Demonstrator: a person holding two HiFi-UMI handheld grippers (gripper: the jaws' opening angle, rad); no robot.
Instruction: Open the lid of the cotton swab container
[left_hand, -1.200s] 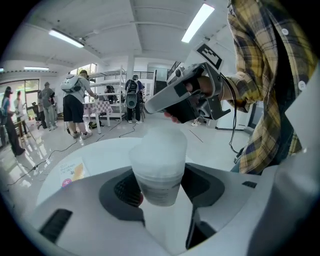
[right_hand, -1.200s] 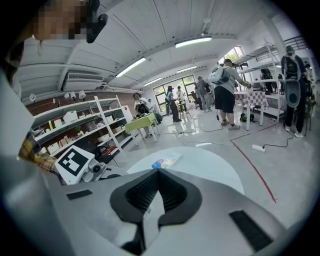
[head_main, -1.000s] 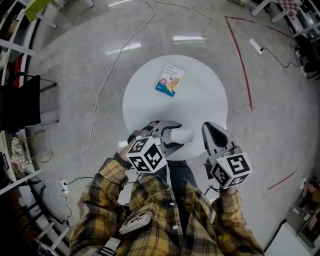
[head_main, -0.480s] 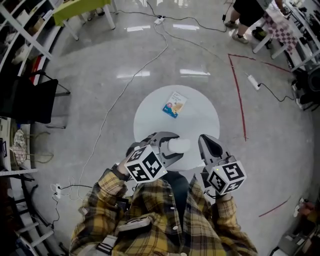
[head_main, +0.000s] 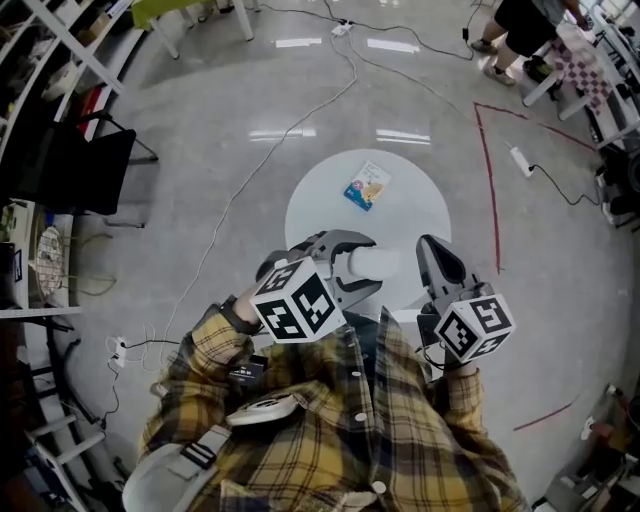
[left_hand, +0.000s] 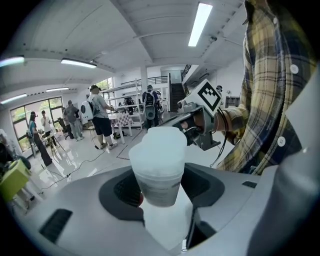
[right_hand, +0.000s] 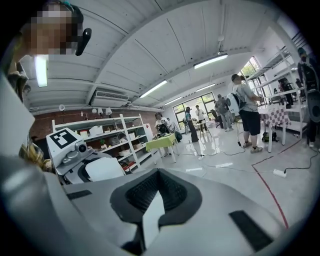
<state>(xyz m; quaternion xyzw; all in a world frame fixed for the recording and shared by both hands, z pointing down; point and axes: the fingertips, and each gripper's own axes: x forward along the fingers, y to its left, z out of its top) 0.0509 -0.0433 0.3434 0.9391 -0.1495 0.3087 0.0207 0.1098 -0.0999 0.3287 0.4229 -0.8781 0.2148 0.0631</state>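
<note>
The container (head_main: 374, 264) is sitting between the jaws of the left gripper (head_main: 352, 265), off the table (head_main: 410, 205) and in the air close to the person's chest. In the head view it is lying sideways, crossing the table's near edge, with its free end pointing toward the right gripper (head_main: 430, 250). In the left gripper view the container (left_hand: 159, 165) is standing out from the left gripper (left_hand: 160, 192). It is a frosted white tub with a wider top part that looks like the lid, and that lid is looking closed. Both dark pads are pressing on its lower body, so the jaws are standing fairly wide around it.

The right gripper is holding nothing. In its own view the right gripper (right_hand: 152, 200) is showing its two pads drawn together, with only a thin slit between them. It is hanging just beside the container's free end, apart from it, and facing across toward the left gripper (right_hand: 82, 160) and the white container (right_hand: 105, 169).

A small packet (head_main: 367, 186) is lying flat near the far edge of the round table. The person's plaid shirt (head_main: 330, 430) is filling the bottom of the head view.
</note>
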